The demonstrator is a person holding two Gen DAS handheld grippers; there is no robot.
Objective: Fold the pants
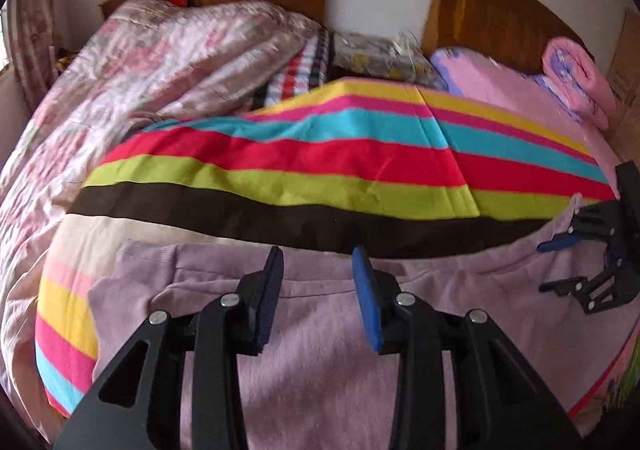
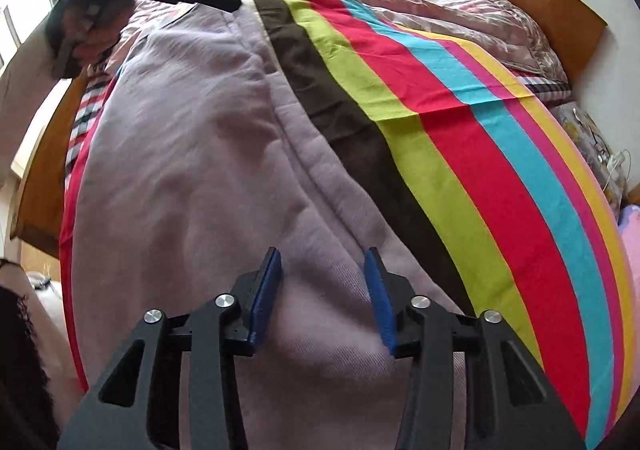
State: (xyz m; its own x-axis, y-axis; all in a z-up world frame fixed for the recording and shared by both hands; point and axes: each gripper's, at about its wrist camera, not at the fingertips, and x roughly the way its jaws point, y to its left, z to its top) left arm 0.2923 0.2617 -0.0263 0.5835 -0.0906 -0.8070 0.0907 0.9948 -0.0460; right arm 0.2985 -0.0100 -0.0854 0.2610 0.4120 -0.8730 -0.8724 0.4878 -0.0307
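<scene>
Bedroom bed, striped sheet under lilac pants; left tool and right tool both spread, holding nothing.

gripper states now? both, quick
Left hand-held gripper: open, holding nothing, above the lilac pants.
Right hand-held gripper: open, holding nothing, over the same pants.

Left tool jaws parted, nothing between pads. Right tool likewise parted, held at the right.
</scene>
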